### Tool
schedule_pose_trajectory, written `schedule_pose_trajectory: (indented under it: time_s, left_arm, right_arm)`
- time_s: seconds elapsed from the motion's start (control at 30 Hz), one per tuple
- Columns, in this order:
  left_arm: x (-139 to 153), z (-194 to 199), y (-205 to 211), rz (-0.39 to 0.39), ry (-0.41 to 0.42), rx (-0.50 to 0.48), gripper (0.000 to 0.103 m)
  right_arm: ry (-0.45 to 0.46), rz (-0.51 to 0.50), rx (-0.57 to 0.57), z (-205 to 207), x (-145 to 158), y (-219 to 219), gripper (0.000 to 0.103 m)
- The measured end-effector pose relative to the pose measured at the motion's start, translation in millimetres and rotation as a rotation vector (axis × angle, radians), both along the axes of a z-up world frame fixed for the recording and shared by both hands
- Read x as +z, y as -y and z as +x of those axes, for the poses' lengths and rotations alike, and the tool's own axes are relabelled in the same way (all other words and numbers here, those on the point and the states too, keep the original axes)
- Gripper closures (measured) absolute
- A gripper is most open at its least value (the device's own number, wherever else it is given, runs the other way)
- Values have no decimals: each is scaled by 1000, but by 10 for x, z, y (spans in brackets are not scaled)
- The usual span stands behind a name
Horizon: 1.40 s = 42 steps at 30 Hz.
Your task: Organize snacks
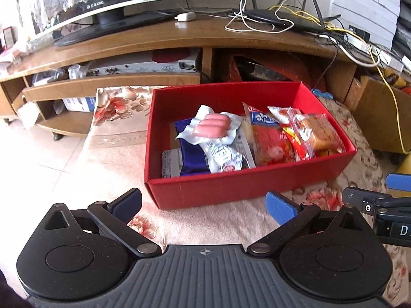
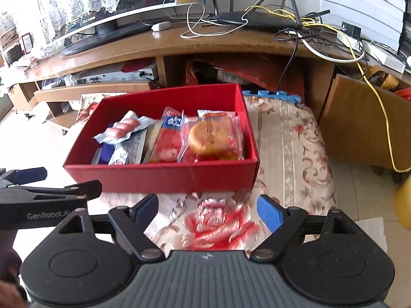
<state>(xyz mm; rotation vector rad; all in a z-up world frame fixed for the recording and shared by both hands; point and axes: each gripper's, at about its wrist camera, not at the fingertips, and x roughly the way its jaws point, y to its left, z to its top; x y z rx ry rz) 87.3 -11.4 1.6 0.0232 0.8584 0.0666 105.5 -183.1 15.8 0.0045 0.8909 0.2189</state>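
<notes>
A red open box stands on a floral-cloth surface and holds several snack packets. Inside it, a pink sausage pack lies over a blue wrapper. A red packet and a clear-wrapped round bun sit toward the right. My left gripper hovers before the box's front wall, open wide with nothing between its pads. Beside it, my right gripper is open over the cloth, also with nothing in it. Its fingers show at the left wrist view's right edge.
Behind the box runs a wooden TV stand with a television, a router and tangled cables. Pale tiled floor lies to the left. A wooden cabinet stands at the right.
</notes>
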Motion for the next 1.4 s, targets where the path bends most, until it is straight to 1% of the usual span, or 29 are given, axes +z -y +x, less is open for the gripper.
schedule_pose_trajectory:
  time_s: [0.13,0.23,0.37,0.77,1.1,1.4]
  left_arm:
    - [6,-71,63,28,4,-22,0]
    - [6,-116,60,5,3,-28,0]
    - [8,-148,82,7,2,-33,0]
    - [24,-221,57,-52,-7,-30,0]
    - [15,-273,37,-59,-4,-10,0]
    - [16,-312,22,-44,5,1,0]
  right_arm:
    - [0,4,-3,-83,-1,13,21]
    - [-5,5,-8,-118,-7,29,21]
    - [-6,7,-7,-146,-3,29,21]
    - [-1,15,-2,-184,16,26,20]
    - [-10,14,5,-191,0,10,20]
    - [-13,13,14,-208,-8,-13,20]
